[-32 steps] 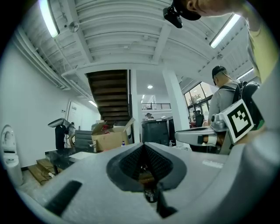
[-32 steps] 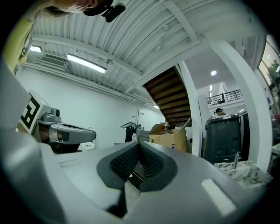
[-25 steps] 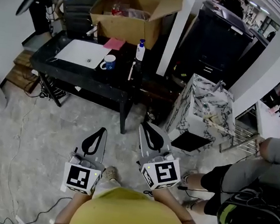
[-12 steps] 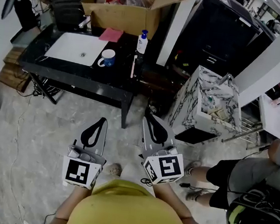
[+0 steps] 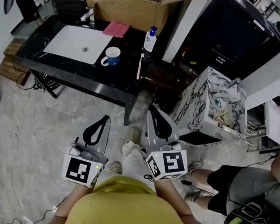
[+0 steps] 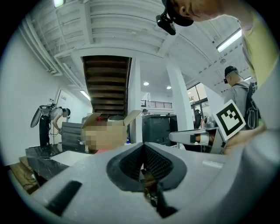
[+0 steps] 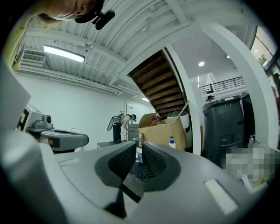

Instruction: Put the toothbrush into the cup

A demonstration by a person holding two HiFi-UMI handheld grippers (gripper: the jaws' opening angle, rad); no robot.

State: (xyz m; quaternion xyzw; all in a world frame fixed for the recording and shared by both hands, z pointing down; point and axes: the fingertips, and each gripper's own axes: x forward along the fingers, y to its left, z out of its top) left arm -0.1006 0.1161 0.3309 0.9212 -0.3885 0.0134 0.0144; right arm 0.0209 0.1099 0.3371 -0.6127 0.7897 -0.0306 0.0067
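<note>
Closest in, at the bottom of the head view, both grippers point level and forward over the floor, well short of the work. The left gripper [image 5: 103, 121] has its fingers pressed together on nothing. The right gripper [image 5: 153, 110] shows a narrow slit between its fingers, also with nothing in it.

Further up the frame stands the black tabletop [image 5: 114, 82]. The toothbrush [image 5: 140, 67] lies flat on it, upper middle of the frame, running near-to-far. The cup [image 5: 111, 56] stands upright just to its left, handle toward the left, and the two are apart. Left of the cup is the white sink [image 5: 77, 44]. Beyond the toothbrush stands a pump bottle [image 5: 150, 39].

The step in hand looks like the approach. The right gripper sits more in line with the toothbrush, so it seems the natural one to use. Its fingers probably need to spread wider before descending. A pinch across the handle, near one end, would let the brush be tipped upright over the cup.
</note>
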